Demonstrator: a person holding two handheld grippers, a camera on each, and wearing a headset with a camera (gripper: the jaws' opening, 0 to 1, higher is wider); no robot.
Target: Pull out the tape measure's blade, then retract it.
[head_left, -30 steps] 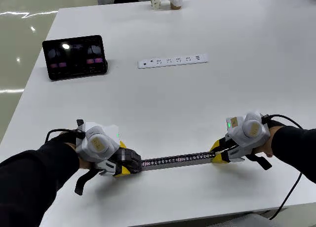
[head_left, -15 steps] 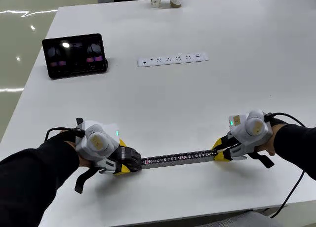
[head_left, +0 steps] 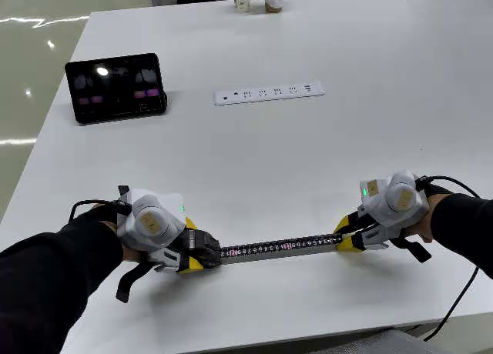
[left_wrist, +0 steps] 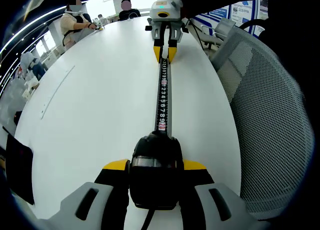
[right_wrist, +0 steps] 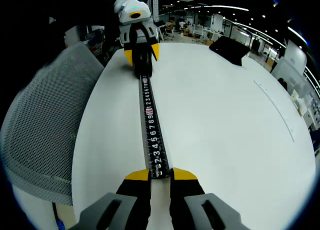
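Our left gripper [head_left: 202,251] is clamped on the tape measure [left_wrist: 156,166]. Our right gripper [head_left: 346,238] pinches the tip of its one blade [head_left: 281,248], which stretches flat between the two grippers, close along the desk's [head_left: 323,161] near edge. Broad bare desk lies beyond, up to one tablet [head_left: 117,87] and one power strip [head_left: 268,94]. Since a second ago the right gripper has drawn slightly rightward, lengthening the blade.

White table [head_left: 323,138], glossy floor [head_left: 31,77], mesh chair [left_wrist: 270,115].
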